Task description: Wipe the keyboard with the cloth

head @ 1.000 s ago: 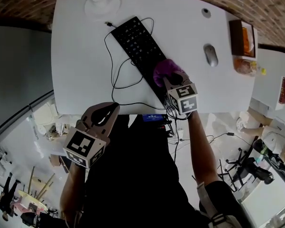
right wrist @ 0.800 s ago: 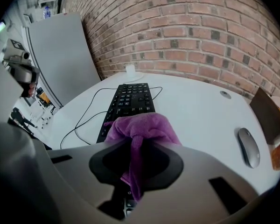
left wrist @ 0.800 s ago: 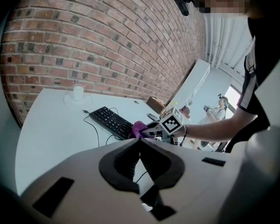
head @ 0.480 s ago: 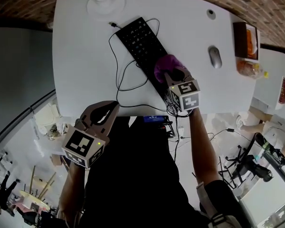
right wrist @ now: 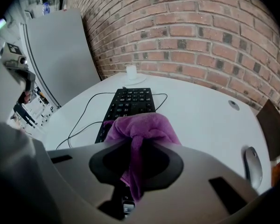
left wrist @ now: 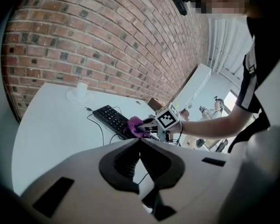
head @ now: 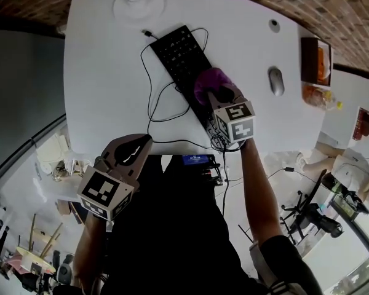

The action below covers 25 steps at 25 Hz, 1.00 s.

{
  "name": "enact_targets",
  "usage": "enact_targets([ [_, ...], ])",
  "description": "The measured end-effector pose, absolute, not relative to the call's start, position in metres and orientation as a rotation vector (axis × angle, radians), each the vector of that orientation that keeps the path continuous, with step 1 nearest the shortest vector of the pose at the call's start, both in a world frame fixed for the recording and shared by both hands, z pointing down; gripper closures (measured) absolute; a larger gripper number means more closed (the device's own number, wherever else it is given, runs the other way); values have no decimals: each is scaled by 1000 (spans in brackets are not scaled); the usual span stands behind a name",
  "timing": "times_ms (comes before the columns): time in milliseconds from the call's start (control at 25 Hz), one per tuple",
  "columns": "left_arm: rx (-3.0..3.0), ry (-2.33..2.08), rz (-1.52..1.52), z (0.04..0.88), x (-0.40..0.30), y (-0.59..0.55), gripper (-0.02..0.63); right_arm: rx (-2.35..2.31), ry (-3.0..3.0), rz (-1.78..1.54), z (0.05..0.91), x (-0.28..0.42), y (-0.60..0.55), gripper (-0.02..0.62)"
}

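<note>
The right tool [right wrist: 136, 158] is clenched on a bunched purple cloth [right wrist: 141, 125] of soft, fleecy fabric. One fold is pinched between the jaws and the rest billows out ahead of them, so a soft wad rather than hard plastic meets the keys. In the head view the wad [head: 209, 82] rests on the near end of the flat black keyboard [head: 179, 53]. The keyboard lies slantwise on the white counter [head: 101, 72], running from near the far edge toward the near edge. The right tool tips steeply down, which I judge puts weight on the wad for wiping along the rows. Most of the keys lie ahead of it, toward the far edge. The left tool [head: 144, 141] hangs just off the near edge, its jaws closed together on nothing, apparently parked out of the way. The thin black cable [head: 149, 97] loops across the counter on the keyboard's left side, where a wide stroke might snag it.
</note>
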<state>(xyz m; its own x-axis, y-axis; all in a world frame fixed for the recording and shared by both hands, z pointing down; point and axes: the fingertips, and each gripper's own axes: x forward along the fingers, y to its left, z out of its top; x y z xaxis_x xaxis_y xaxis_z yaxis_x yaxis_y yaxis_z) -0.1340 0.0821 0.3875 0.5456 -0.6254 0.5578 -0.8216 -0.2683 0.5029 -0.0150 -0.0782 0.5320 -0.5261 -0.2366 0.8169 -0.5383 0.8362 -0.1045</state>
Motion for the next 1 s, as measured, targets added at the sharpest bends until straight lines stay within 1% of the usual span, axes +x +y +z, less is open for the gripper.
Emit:
enact_targets([
  [480, 2023, -1167, 304, 390, -147, 85, 591, 556, -2188, 421, 540, -50, -100, 518],
  [1000, 1991, -1177, 250, 396, -157, 88, 592, 587, -2153, 419, 532, -65, -115, 518],
])
